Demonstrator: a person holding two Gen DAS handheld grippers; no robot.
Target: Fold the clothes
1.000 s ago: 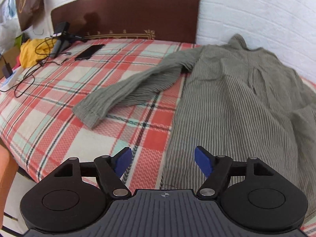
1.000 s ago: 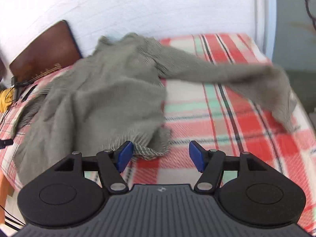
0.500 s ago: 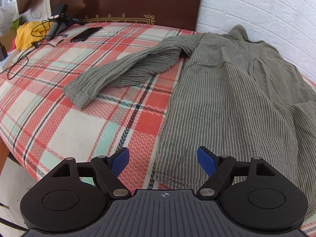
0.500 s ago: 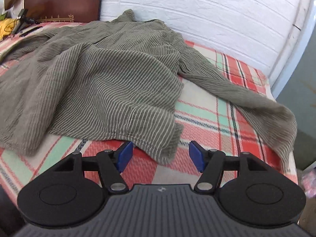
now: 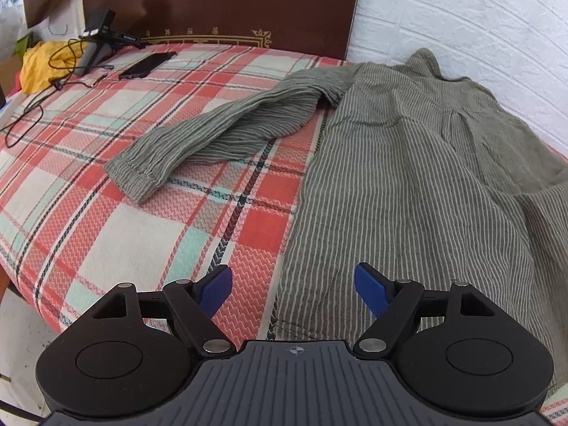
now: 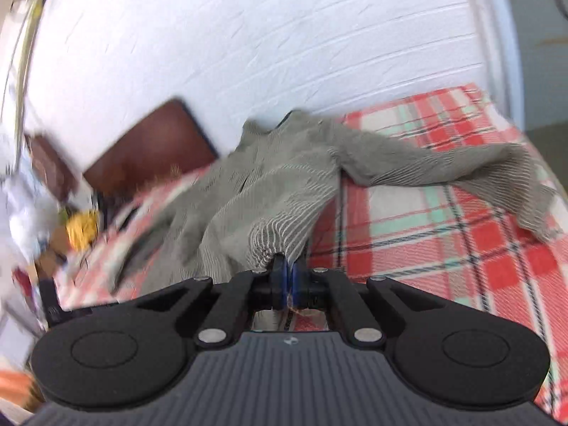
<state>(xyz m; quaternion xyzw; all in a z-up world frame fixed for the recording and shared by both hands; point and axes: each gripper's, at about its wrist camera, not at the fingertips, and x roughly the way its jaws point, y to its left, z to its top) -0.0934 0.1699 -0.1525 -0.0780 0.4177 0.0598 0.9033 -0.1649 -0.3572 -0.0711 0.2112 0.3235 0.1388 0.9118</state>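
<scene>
The striped grey-green shirt [image 5: 419, 184] is spread on the plaid bedspread [image 5: 106, 213], collar toward the white wall, one sleeve [image 5: 220, 135] stretched out toward the headboard side, the other sleeve [image 6: 443, 167] laid out toward the foot of the bed. The hem corner is pinched tight in the right gripper [image 6: 288, 280]: its blue pads are pressed together on the cloth, and the fabric is drawn up into a taut ridge from the jaws toward the collar. The right wrist view is smeared with blur, so the exact amount of cloth caught cannot be told.

The left gripper [image 5: 294, 285] is held wide apart, nothing between its pads, hovering just above the near hem edge where shirt meets bedspread.

Trouble could be invited from several sides. Only a small bite of hem appears to be gripped, so the cloth could be lost if it is tugged sharply. With one corner lifted and the other left free, the body could be dragged askew and bunched rather than folded flat. The bedspread could be caught by the left pads along with the hem. The phone [image 5: 147, 65] and cables [image 5: 39, 106] are well apart, near the headboard.
</scene>
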